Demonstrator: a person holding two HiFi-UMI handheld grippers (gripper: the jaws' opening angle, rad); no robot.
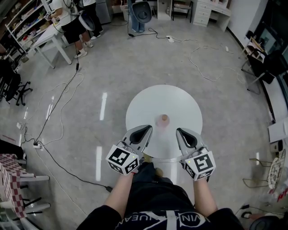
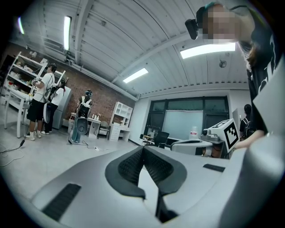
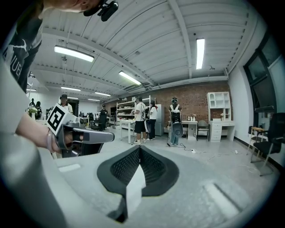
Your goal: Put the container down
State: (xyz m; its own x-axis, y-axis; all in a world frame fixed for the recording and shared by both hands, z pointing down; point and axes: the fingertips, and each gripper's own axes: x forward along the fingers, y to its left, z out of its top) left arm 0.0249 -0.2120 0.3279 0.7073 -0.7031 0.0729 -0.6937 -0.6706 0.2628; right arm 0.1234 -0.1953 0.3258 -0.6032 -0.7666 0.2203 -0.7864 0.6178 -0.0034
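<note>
A small pinkish container [image 1: 164, 118] stands upright near the middle of the round white table [image 1: 139, 103]. My left gripper [image 1: 146, 130] is over the table's near edge, left of the container and apart from it, with its jaws shut and nothing between them. My right gripper [image 1: 182, 132] is held level with it on the right, also shut and empty. In the left gripper view the closed jaws [image 2: 143, 148] point across the room, and the right gripper [image 2: 220, 132] shows at the right. The right gripper view shows its closed jaws [image 3: 139, 148] and the left gripper [image 3: 84, 136].
Cables [image 1: 58, 105] trail over the grey floor left of the table. People [image 1: 72, 22] stand by a white table and shelves at the far left. A fan [image 1: 141, 12] and white drawers [image 1: 209, 11] are at the back. Chairs [image 1: 270, 173] stand at the right.
</note>
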